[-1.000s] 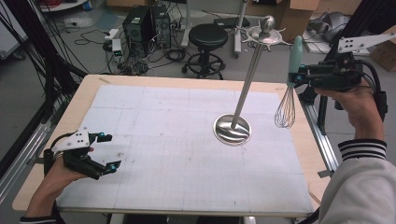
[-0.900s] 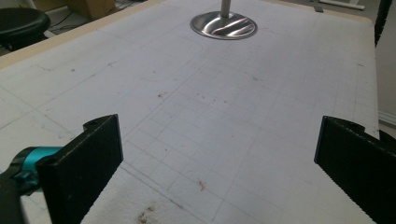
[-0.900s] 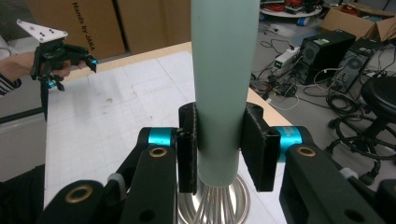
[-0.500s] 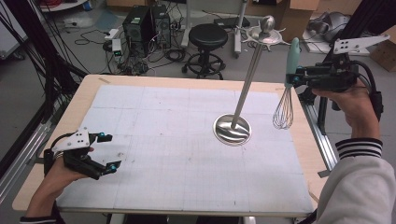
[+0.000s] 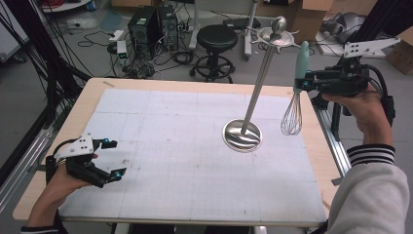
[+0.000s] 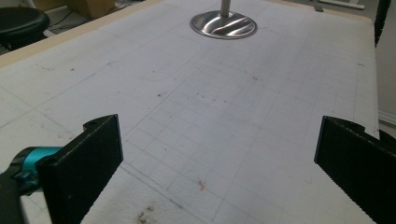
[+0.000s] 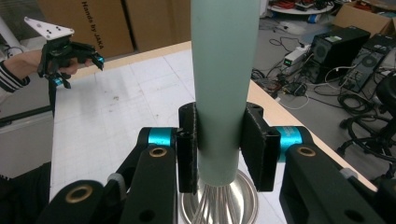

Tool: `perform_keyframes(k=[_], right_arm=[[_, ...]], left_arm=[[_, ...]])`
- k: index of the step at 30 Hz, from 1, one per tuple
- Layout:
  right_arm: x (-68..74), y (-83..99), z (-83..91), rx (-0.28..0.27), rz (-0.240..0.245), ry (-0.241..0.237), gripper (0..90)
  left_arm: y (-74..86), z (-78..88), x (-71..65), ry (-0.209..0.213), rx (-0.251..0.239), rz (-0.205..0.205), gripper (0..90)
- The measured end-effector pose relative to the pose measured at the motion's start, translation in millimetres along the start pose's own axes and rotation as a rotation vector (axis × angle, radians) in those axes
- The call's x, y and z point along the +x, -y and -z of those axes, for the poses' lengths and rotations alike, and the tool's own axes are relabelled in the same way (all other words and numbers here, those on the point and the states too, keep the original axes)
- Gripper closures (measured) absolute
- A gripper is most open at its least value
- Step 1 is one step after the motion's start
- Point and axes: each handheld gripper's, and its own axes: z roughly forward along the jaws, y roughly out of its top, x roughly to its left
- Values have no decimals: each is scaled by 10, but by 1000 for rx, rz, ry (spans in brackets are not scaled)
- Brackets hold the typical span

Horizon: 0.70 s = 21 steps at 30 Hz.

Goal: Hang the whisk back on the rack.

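Above the table's right edge, the right gripper point(image 5: 303, 84) clamps a whisk point(image 5: 294, 102) by its pale green handle (wires hanging down). Just beside it stands a steel stand point(image 5: 253, 97), its round base on the white mat point(image 5: 170, 146). Well apart, the left gripper point(image 5: 111, 158) rests near the front left corner, jaws wide and holding nothing.

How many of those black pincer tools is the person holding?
2. The left gripper rests open near the table's front left corner; the right gripper is raised at the right, clamping a whisk by its handle.
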Motion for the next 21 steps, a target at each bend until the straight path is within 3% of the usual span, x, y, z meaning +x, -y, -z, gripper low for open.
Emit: perform_keyframes(k=[21], right_arm=[[9, -36, -166, 9, 17, -16, 690]], left_arm=[[0, 2, 2, 3, -1, -2, 17]])
